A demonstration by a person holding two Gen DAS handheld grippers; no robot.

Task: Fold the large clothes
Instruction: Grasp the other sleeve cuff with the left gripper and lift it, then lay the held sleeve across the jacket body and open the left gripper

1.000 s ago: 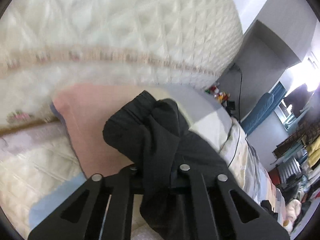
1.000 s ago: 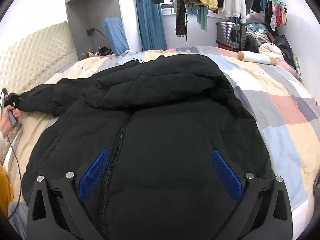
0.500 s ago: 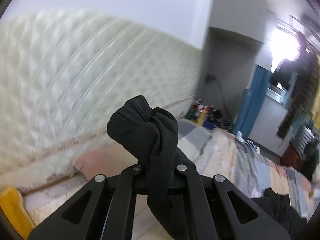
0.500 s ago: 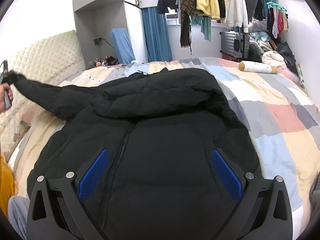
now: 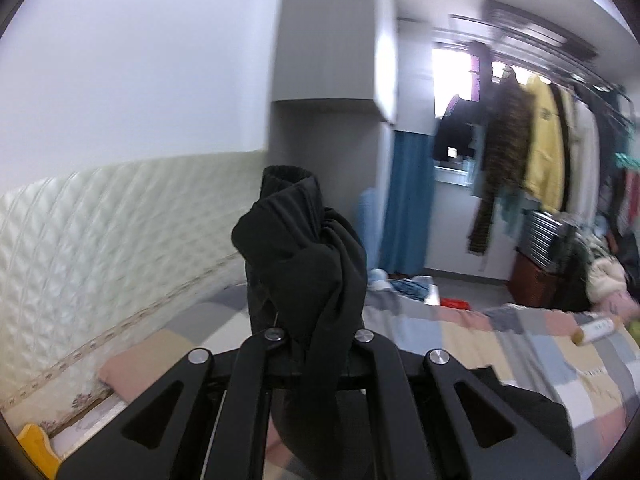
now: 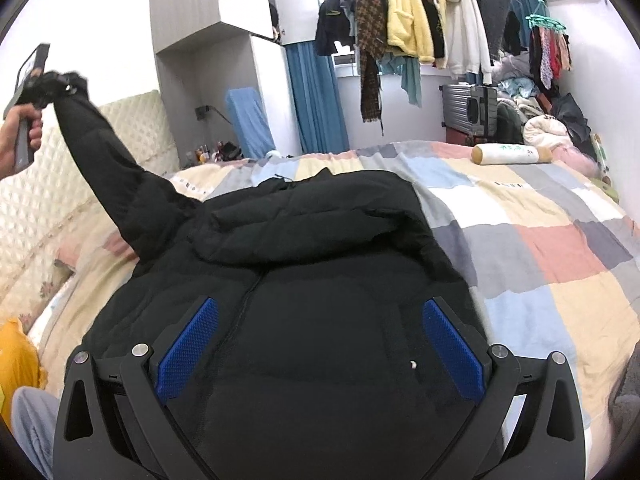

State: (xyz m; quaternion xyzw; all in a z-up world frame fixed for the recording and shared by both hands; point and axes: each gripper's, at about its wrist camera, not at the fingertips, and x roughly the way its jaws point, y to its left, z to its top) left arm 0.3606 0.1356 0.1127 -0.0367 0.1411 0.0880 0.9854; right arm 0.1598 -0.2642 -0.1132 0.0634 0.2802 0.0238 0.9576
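Right wrist view shows the left gripper [image 6: 44,80], shut tight on the sleeve [image 6: 108,164], has lifted it high to fold over the coat [image 6: 320,320], while the right gripper [image 6: 316,344] hangs open.

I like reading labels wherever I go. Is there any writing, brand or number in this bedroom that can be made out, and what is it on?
Nothing reads clearly.
Cylindrical bolster pillow on the patchwork quilt: green characters, too blurred to read.
Yellow fleece jacket on the rack: a dark chest badge, too small to read.
Quilt: small dark print near the pillows, illegible.
Black jacket: no lettering visible.
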